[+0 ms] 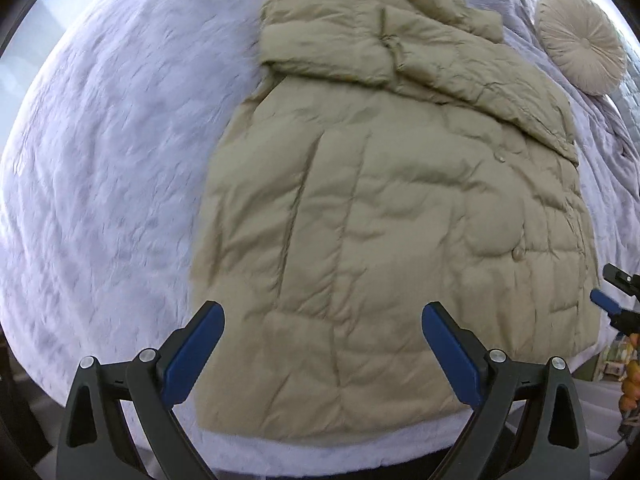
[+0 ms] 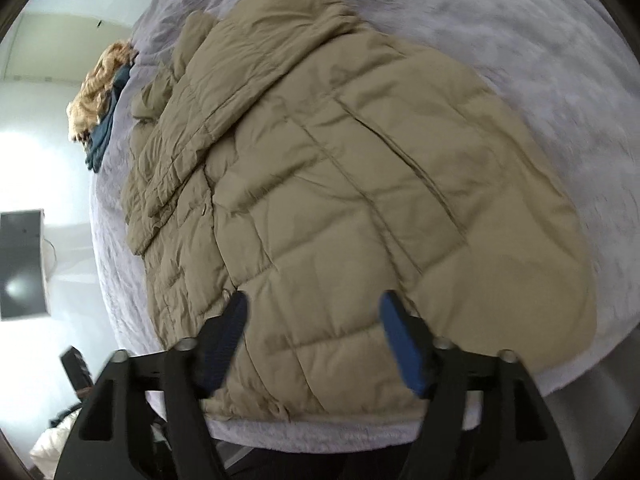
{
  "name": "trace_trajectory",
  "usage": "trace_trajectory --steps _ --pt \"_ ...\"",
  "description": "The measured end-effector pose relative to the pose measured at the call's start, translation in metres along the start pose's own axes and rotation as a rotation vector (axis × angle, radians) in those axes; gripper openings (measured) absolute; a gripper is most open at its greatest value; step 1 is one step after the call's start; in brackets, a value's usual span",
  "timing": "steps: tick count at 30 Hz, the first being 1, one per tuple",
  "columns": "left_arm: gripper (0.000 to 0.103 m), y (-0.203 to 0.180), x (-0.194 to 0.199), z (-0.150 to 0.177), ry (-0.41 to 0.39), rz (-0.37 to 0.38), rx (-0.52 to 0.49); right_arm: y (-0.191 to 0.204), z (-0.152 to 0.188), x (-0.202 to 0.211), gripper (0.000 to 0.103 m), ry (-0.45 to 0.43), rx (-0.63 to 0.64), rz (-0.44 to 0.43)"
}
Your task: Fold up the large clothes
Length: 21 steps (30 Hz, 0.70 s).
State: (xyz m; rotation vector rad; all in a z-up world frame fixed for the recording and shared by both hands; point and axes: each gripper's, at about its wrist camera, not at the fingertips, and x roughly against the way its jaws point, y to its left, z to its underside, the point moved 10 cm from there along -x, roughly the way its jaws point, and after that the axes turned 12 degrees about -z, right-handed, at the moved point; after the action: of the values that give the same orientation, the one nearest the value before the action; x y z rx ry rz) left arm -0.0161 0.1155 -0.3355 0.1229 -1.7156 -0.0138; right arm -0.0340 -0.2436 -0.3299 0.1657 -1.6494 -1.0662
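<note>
A beige quilted coat (image 1: 396,216) lay flat on a pale fleece bed cover (image 1: 104,168), its hem near the bed's near edge and both sleeves already folded across the chest at the far end. The left gripper (image 1: 322,352) hung above the hem with jaws wide apart and nothing between them; the right gripper (image 2: 314,344) hung likewise, jaws apart and empty, over the hem's right part. A round pleated cushion (image 1: 580,40) sat at the far right. The step in hand appeared to be the pause between folds. The next move would likely call for each gripper to pinch a hem corner and carry it toward the collar.
</note>
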Motion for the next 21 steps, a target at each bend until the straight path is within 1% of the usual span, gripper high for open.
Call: trace_trajectory --steps 3,5,8,10,13,15,17,20,21 --pt "0.099 0.011 0.001 0.013 0.029 0.073 0.051 -0.019 0.006 0.013 0.084 -0.038 -0.083 -0.020" --pt "0.099 0.015 0.002 0.022 0.045 0.119 0.069 -0.030 0.012 0.020 0.084 -0.036 -0.139 -0.050" --pt "0.099 0.021 0.001 0.035 0.072 0.164 0.056 -0.046 0.025 0.032 0.084 -0.026 -0.227 -0.138" --pt "0.100 0.022 -0.001 0.046 0.100 0.191 0.028 -0.055 0.037 0.037 0.084 -0.017 -0.274 -0.172" --pt "0.099 0.020 -0.008 0.066 0.171 0.229 -0.022 -0.074 0.058 0.037 0.084 0.007 -0.339 -0.158" --pt "0.099 0.019 -0.014 0.081 0.209 0.247 -0.036 -0.086 0.068 0.032 0.084 0.019 -0.389 -0.155" --pt "0.100 0.017 -0.020 0.094 0.249 0.271 -0.026 -0.093 0.071 0.026 0.084 0.013 -0.429 -0.171" --pt "0.099 0.013 -0.033 0.107 0.312 0.315 0.022 -0.102 0.071 0.014 0.084 -0.001 -0.485 -0.201" --pt "0.100 0.012 -0.037 0.110 0.325 0.322 0.040 -0.105 0.072 0.012 0.084 0.000 -0.491 -0.199"
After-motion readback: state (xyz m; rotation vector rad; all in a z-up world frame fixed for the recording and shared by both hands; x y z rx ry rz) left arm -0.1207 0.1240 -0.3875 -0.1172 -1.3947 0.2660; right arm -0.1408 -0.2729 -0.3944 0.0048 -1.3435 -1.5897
